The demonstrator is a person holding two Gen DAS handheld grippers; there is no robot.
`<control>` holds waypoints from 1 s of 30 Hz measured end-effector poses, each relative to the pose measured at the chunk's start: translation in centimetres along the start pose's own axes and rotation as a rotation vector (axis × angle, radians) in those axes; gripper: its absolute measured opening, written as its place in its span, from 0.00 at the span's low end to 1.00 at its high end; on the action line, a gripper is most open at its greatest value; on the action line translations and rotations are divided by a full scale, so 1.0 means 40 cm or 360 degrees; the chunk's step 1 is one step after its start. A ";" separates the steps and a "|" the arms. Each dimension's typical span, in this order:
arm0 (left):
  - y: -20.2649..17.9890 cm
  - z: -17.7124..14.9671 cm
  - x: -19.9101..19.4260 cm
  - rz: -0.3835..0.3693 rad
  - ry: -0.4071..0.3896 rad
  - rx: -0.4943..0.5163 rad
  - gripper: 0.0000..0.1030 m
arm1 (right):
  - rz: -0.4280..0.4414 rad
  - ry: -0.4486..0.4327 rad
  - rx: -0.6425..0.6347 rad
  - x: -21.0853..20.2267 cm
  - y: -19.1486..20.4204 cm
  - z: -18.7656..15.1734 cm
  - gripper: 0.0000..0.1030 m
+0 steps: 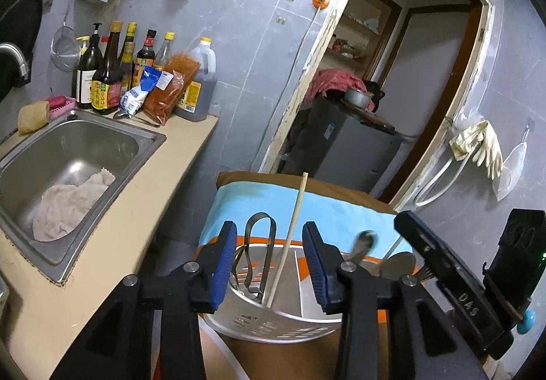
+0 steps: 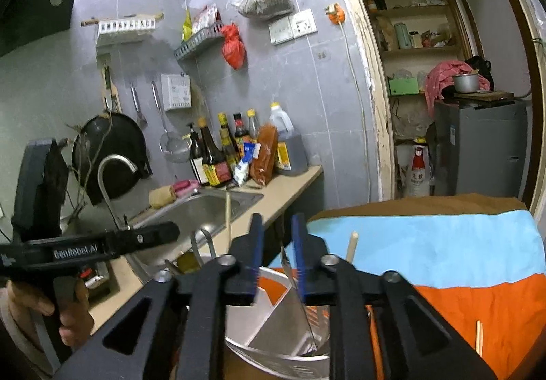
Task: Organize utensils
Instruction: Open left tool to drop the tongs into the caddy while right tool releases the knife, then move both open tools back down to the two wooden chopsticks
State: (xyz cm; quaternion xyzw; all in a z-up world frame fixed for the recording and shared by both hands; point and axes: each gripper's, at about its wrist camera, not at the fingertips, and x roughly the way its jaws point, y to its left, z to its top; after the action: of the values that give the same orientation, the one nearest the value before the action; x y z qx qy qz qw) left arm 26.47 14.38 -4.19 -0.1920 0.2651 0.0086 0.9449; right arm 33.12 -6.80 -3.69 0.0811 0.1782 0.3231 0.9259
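A grey-tiled kitchen, sauce bottles (image 1: 112, 73) lined beside a steel sink (image 1: 68, 155), frames a table draped in a blue, orange and brown cloth (image 1: 307, 206). Seen from the left wrist, the left tongs (image 1: 269, 264) hang spread over a white perforated plastic utensil holder (image 1: 273, 325) already carrying bent steel kitchen tongs (image 1: 261, 243) and a single wooden chopstick (image 1: 293, 233); they grip nothing. From the right wrist, the right tongs (image 2: 276, 260) pinch a slim steel knife blade (image 2: 300, 305), its tip down inside a holder compartment. The step looks like depositing the knife; next, presumably, releasing it, then fetching the loose chopsticks (image 2: 479, 335) on the cloth.
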 end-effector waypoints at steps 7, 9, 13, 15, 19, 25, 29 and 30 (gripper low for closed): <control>-0.033 0.009 -0.056 0.0003 -0.0158 -0.0021 0.60 | -0.0002 -0.0133 0.0038 -0.064 -0.015 0.049 0.48; -0.052 0.011 -0.072 0.0007 -0.0213 -0.0004 0.67 | -0.0017 -0.0167 0.0053 -0.087 -0.028 0.063 0.56; -0.102 0.010 -0.105 0.0003 -0.0326 0.0019 0.87 | -0.0079 -0.0259 0.0067 -0.153 -0.063 0.092 0.75; -0.135 0.005 -0.120 0.0004 -0.0397 0.0033 0.94 | -0.0107 -0.0291 0.0069 -0.185 -0.082 0.104 0.80; -0.201 -0.009 -0.137 0.0031 -0.0503 0.0069 1.00 | -0.0186 -0.0362 0.0040 -0.265 -0.123 0.124 0.93; -0.306 -0.037 -0.138 0.0038 -0.0564 0.0115 1.00 | -0.0293 -0.0406 -0.0022 -0.377 -0.187 0.149 0.98; -0.374 -0.065 -0.136 0.0009 -0.0579 0.0144 1.00 | -0.0339 -0.0410 -0.0030 -0.440 -0.239 0.155 0.98; -0.391 -0.074 -0.134 0.0001 -0.0583 0.0154 1.00 | -0.0344 -0.0409 -0.0029 -0.448 -0.247 0.155 0.98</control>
State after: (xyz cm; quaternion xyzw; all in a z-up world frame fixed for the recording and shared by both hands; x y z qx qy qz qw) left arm 22.23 -0.73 1.78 -0.1414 0.0889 0.0309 0.9855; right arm 28.08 -25.94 4.40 0.0936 0.0629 0.2102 0.9711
